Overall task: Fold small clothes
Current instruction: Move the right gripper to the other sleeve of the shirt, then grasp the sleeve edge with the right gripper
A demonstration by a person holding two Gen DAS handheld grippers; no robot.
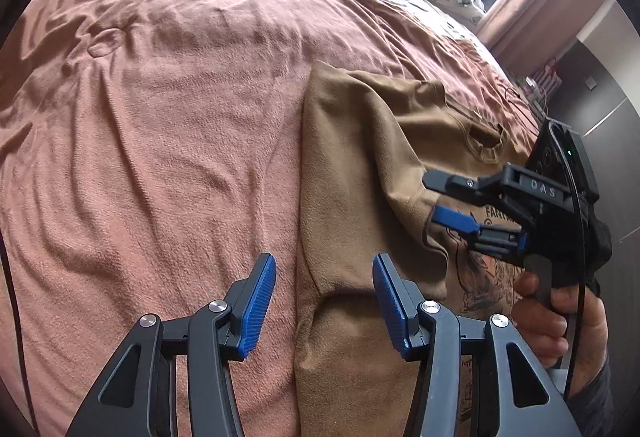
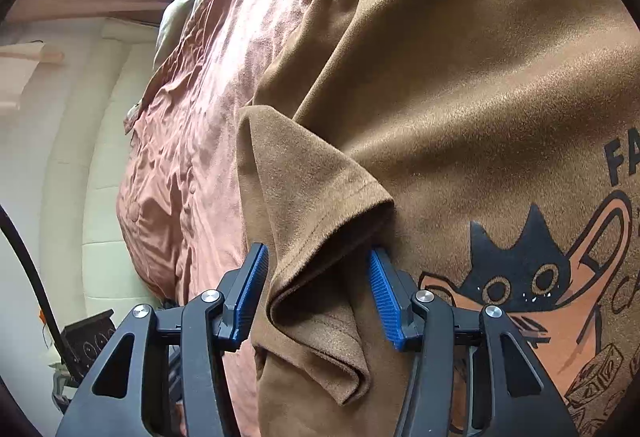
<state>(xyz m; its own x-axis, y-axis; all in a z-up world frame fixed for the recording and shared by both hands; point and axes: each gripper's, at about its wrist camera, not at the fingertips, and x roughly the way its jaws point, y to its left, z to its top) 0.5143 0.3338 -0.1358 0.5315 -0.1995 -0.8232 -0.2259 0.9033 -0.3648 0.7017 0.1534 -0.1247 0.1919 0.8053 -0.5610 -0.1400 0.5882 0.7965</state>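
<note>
A brown T-shirt (image 1: 360, 165) lies on the pink-covered bed (image 1: 160, 117). The left hand-held gripper (image 1: 324, 301) hangs tilted down over its folded edge, jaws apart and empty. The right hand-held gripper (image 2: 318, 297), rolled sideways in a hand (image 1: 560, 317), straddles the sleeve (image 2: 304, 205), pads not yet pressing.

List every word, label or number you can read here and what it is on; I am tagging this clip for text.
"DAS": raised letters on the black body of the right gripper.
"FANTA", cut off by the gripper: black print on the brown T-shirt.
"FA", cut off at the picture's edge: the same print, above the cat drawing.
Smaller lettering around the drawing is too small or warped to read.
</note>
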